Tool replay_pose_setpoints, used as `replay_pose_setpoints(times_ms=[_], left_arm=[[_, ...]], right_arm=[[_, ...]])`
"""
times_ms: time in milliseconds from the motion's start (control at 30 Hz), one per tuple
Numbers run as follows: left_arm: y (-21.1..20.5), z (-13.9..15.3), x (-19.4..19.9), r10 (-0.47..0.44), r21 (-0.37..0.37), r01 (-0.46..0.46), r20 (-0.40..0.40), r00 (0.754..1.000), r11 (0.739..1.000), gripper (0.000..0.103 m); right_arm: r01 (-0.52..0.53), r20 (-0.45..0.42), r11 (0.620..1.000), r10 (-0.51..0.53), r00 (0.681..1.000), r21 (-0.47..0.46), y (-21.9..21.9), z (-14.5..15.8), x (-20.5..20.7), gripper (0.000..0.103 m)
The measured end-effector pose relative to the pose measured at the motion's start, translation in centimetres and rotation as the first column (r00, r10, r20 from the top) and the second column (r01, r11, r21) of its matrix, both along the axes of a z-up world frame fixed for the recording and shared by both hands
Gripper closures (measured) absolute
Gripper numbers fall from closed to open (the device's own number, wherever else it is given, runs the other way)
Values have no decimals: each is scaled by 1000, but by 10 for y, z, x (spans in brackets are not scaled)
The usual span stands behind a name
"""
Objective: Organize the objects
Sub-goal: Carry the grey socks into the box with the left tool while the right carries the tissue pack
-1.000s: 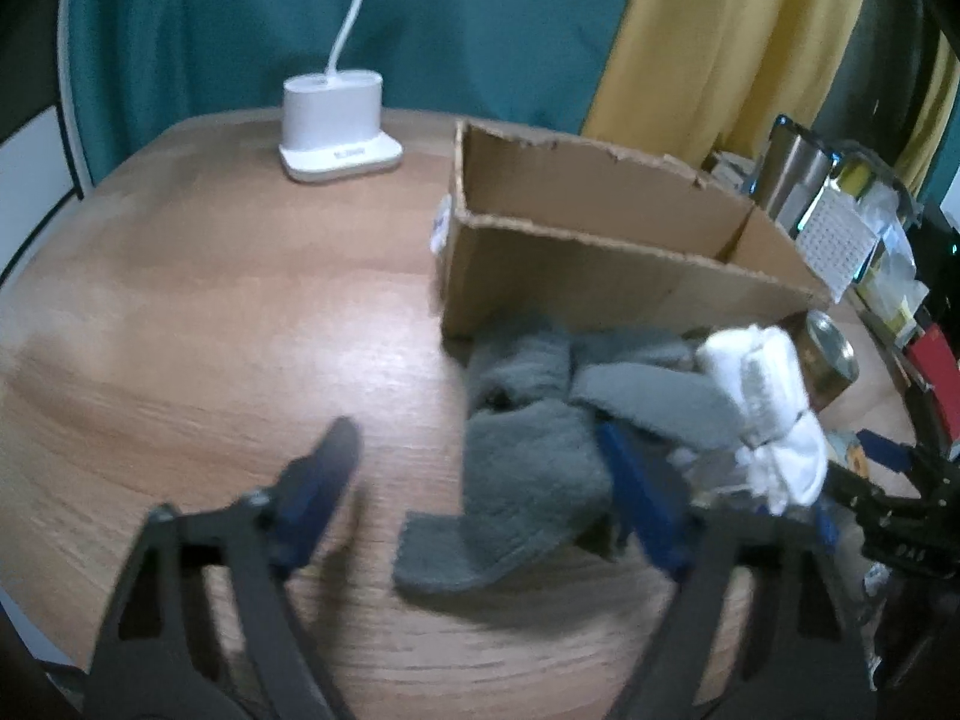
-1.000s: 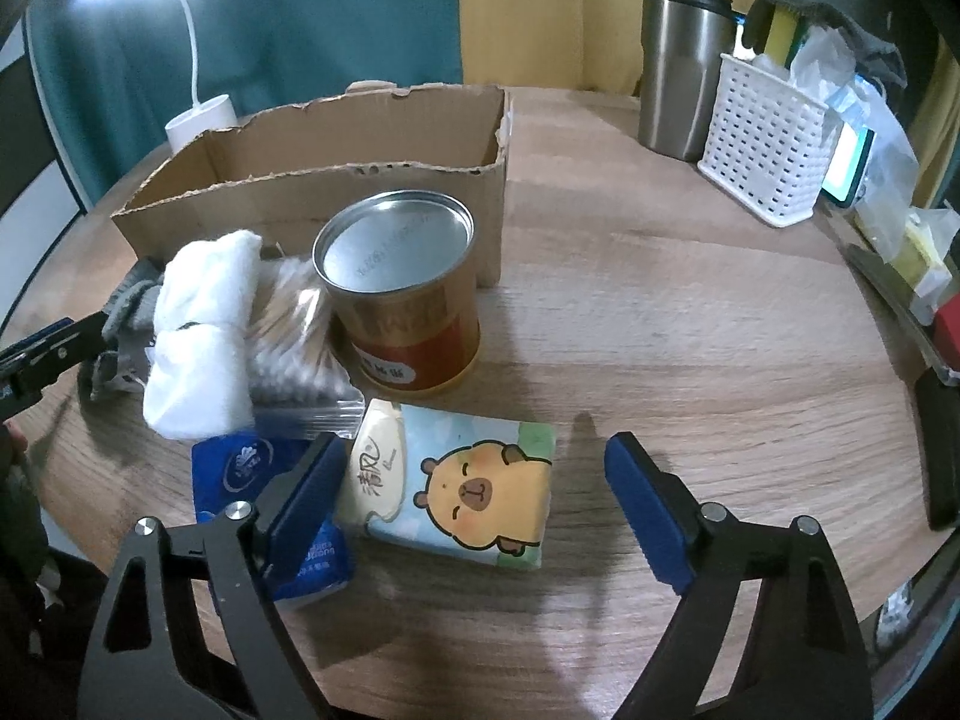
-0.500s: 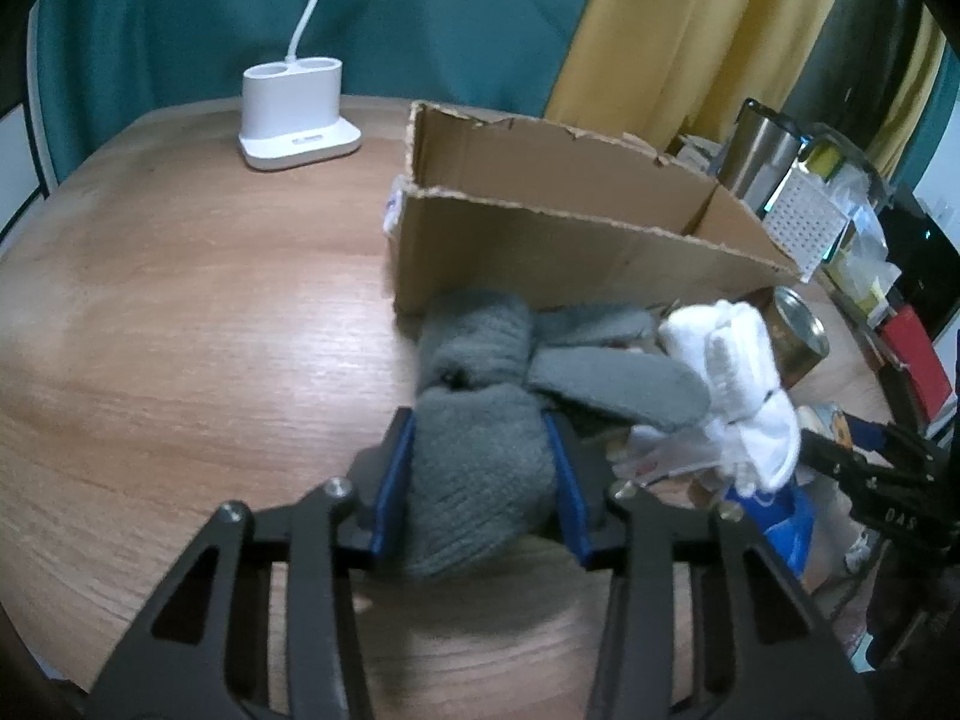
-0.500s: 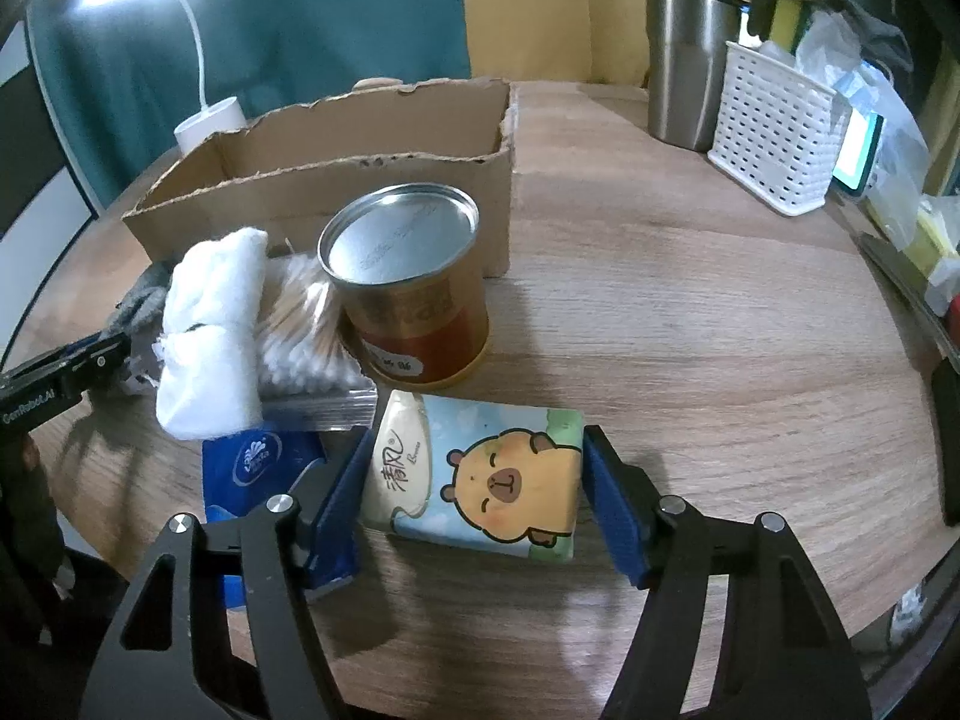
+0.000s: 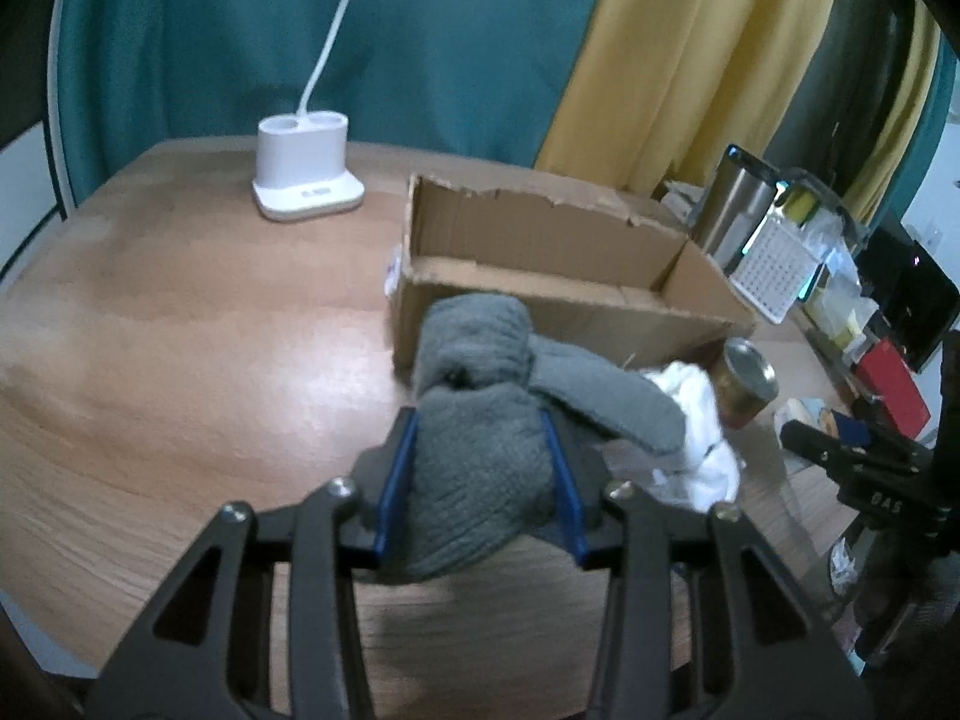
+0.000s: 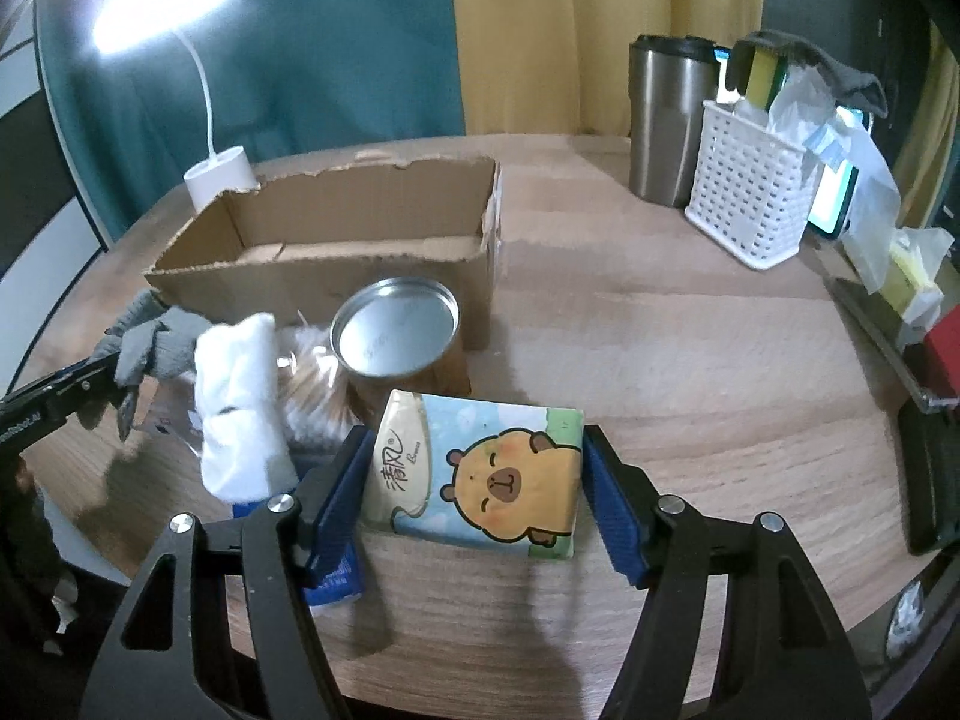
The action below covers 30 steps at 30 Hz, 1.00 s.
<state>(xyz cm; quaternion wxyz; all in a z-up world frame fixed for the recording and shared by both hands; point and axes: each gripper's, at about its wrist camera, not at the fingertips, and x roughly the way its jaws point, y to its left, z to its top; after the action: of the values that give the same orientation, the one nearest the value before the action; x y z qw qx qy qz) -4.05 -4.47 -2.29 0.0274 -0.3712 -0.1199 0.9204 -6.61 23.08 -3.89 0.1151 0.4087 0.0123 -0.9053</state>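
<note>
Wooden table (image 6: pixel 690 360), left hand-held gripper (image 5: pixel 480 480) clamped on grey sock (image 5: pixel 480 498), right hand-held gripper (image 6: pixel 474 480) pinching tissue pack (image 6: pixel 480 474)

The round wooden table (image 6: pixel 690 360) has a smooth, faintly glossy grain. The open brown cardboard box (image 6: pixel 336 240) looks matt and rough, with torn edges. The grey knitted cloth sock (image 5: pixel 480 468) is coarse and ribbed; the white cloth roll (image 6: pixel 237 402) looks soft. The round tin (image 6: pixel 396 330) has a dull metal lid, the tall steel tumbler (image 6: pixel 669 120) a brushed sheen. The tissue pack with a cartoon capybara (image 6: pixel 480 474) wears glossy plastic wrap. The white perforated basket (image 6: pixel 750 192) is plastic.
</note>
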Motion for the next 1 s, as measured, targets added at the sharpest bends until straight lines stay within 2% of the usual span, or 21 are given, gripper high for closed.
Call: replay_pose_setpoints(times_ms=[533, 1000], left_arm=[[8, 44, -9, -12, -6, 12, -90, 996, 1000, 61], [23, 51, -42, -41, -14, 40, -90, 995, 999, 61]], right_arm=[[-19, -57, 1000, 18, 998, -23, 3, 29, -14, 32], [-29, -77, 999, 27, 997, -31, 5, 42, -37, 32]])
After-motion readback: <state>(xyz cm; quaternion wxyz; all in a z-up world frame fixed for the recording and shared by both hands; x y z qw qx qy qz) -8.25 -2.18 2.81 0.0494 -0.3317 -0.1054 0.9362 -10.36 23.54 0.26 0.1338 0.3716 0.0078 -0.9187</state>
